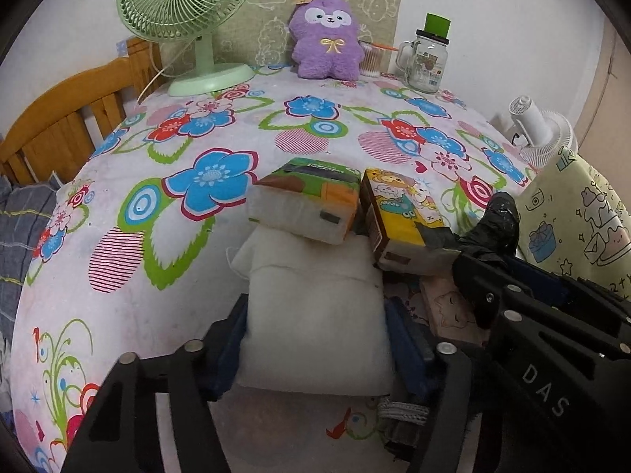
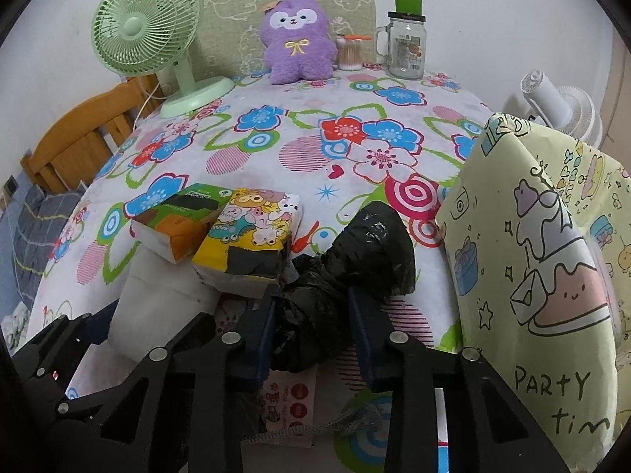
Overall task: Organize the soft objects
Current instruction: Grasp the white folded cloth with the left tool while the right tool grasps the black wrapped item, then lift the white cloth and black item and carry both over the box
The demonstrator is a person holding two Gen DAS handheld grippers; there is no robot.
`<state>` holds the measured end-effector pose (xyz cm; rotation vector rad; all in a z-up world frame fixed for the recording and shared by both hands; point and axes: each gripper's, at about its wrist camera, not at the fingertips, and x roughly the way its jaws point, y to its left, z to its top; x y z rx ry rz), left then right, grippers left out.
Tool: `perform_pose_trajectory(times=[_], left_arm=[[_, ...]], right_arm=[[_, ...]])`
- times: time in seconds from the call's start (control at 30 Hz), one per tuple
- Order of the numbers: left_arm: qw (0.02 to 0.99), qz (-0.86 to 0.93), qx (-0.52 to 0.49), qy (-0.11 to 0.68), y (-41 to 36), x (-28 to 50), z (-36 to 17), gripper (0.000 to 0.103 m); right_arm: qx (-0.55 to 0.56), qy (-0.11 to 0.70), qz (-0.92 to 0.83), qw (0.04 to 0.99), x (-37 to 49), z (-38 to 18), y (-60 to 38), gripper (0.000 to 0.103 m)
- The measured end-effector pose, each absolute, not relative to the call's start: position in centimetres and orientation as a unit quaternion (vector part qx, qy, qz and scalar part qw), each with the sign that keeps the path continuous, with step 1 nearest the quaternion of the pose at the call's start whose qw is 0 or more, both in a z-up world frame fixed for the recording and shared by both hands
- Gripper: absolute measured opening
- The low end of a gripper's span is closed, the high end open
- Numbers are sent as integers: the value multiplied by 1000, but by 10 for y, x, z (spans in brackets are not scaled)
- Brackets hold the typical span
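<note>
From the left wrist view, the left gripper (image 1: 315, 339) has its 2 fingers (image 1: 224, 339) pressed against the sides of a white pillow (image 1: 315, 315), which lies on the surface (image 1: 157, 295) near its near edge. On the far end of the pillow rests a green tissue pack (image 1: 307, 201), and just beside it to the right a yellow tissue pack (image 1: 402, 216) tilts over the pillow's right corner. The right gripper (image 1: 489, 252) enters from the right, its fingers closed on a black bag roll (image 1: 501, 216); only the roll's tip shows here. A pink card (image 1: 449, 307) lies under that gripper.

From the right wrist view, the right gripper (image 2: 311, 323) clamps the black bag roll (image 2: 355, 252) between both fingers (image 2: 366, 339), and the whole crumpled roll shows, resting on the surface (image 2: 315, 149) near the near edge. The yellow tissue pack (image 2: 252, 232) touches the roll's left side, with the green tissue pack (image 2: 177, 220) beside it and the white pillow (image 2: 157, 303) beneath both. A yellow gift bag (image 2: 544, 276) stands at the right edge, far larger here. Along the far edge stand a green fan (image 2: 146, 35), a purple plush (image 2: 295, 39), a cotton swab tub (image 2: 349, 55) and a glass jar (image 2: 406, 47).
</note>
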<state>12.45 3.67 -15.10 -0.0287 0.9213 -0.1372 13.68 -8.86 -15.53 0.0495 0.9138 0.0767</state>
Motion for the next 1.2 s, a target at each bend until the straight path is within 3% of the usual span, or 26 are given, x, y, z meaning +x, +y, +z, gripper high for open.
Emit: perform_pose_trajectory(times=[0.1,0.3,1.2], left_arm=[[894,-64,-13,443,36,123,-150,54],[898,-56,-8,436,36,116,-145,49],[929,-29,0,370,38,72,-86,47]], right_arm=[[25,439,39,897,134,-154,-88,32],[26,435,48,899,127,-150,-86,29],[37,373,76,924,84,-94,-85,29]])
